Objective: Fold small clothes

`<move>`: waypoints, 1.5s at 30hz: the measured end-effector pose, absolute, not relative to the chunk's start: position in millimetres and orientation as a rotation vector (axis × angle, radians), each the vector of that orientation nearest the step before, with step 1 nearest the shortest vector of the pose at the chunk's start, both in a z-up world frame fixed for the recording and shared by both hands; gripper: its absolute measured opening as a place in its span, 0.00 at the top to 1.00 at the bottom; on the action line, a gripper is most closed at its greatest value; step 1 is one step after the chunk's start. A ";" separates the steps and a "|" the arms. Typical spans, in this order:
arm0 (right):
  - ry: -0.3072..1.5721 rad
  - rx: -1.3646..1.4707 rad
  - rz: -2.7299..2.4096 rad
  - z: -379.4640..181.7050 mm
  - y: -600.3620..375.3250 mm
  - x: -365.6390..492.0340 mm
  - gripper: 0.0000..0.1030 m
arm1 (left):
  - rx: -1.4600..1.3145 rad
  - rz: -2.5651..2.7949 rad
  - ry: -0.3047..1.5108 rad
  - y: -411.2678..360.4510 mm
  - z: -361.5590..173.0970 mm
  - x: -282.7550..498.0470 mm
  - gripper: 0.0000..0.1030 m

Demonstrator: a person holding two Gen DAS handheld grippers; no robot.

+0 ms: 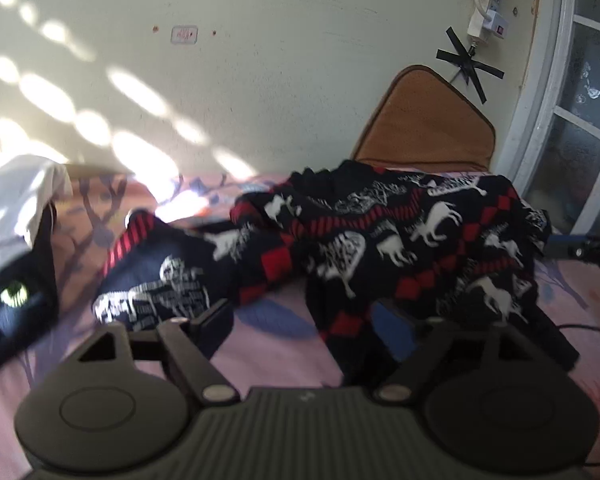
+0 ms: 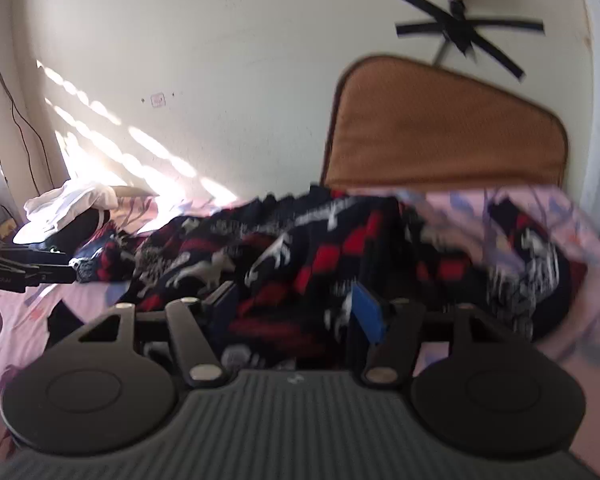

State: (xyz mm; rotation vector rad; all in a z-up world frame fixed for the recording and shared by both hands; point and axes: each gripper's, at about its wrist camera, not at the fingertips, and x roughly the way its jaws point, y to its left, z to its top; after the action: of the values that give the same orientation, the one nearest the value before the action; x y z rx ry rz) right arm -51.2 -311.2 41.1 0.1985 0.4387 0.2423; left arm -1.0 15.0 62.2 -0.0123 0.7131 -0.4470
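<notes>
A black, red and white patterned garment (image 1: 380,240) lies crumpled on the pink bedsheet (image 1: 276,340). My left gripper (image 1: 304,324) is open, low over the sheet at the garment's near edge; cloth drapes over its right finger. In the right wrist view the same garment (image 2: 300,264) fills the space between my right gripper's fingers. My right gripper (image 2: 296,312) is open with its jaws wide around the bunched cloth. The left gripper (image 2: 28,268) shows at the left edge of that view. The right gripper (image 1: 584,250) shows at the right edge of the left wrist view.
A brown cushion (image 2: 440,136) leans on the cream wall behind the bed. White and dark clothes (image 1: 16,200) are piled at the left. A window frame (image 1: 556,112) stands on the right. A lifted fold of bedsheet (image 2: 540,232) lies at the right.
</notes>
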 end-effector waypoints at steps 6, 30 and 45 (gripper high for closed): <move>0.563 0.209 0.313 -2.1 -280.8 -103.4 0.21 | -0.102 -0.508 0.698 11.6 50.7 -30.3 0.09; 0.299 0.375 0.210 62.9 -381.5 -266.6 0.37 | -0.250 -0.642 0.509 95.3 108.5 -153.9 0.11; 0.378 0.458 0.129 -15.7 -350.5 -136.3 0.21 | -0.722 -0.344 0.917 58.6 32.4 94.7 0.00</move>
State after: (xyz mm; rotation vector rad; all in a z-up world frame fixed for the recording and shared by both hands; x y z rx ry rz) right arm -136.3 -350.5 -15.7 0.4575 0.3778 0.1294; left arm 94.7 58.6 32.4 -0.7225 0.9166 -0.3440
